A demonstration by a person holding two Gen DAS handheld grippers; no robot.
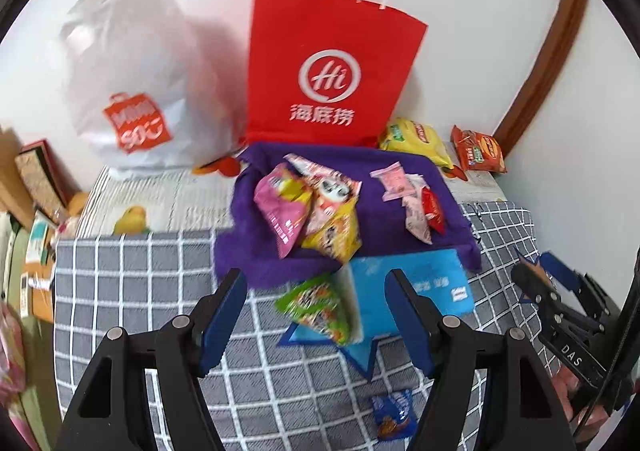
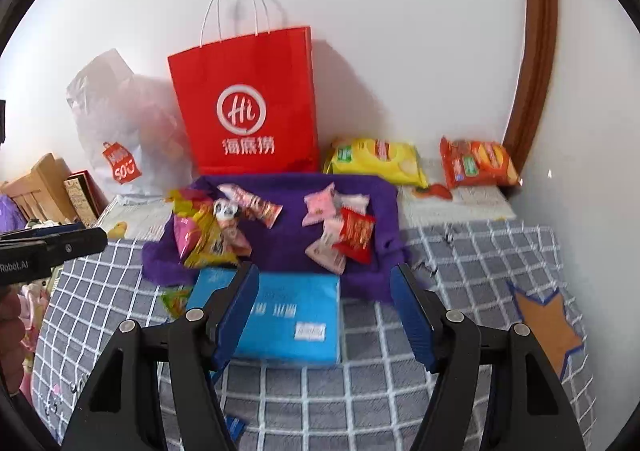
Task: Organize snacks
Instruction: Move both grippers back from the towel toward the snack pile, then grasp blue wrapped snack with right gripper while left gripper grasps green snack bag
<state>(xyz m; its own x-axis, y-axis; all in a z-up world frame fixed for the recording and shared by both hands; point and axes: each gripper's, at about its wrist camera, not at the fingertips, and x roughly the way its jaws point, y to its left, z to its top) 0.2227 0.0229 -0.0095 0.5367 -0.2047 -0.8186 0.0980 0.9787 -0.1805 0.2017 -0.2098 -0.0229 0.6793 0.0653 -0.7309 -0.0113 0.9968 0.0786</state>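
- Both my grippers, left gripper [image 1: 316, 315] and right gripper [image 2: 324, 315], hang empty, jaws apart.
- Snack packets [image 2: 224, 227] lie piled on the purple cloth [image 2: 288, 243].
- One blurred green packet [image 1: 316, 307], probably touching the blue pack [image 1: 424, 287].

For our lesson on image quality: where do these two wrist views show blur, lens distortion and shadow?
Left wrist view: motion blur smears the white plastic bag and green snack packet; the brown wooden door frame bows, fisheye distortion. Right wrist view: the red paper carrier bag throws a soft shadow on the wall; the blue flat package has blurred print; black vignette fills the corners.
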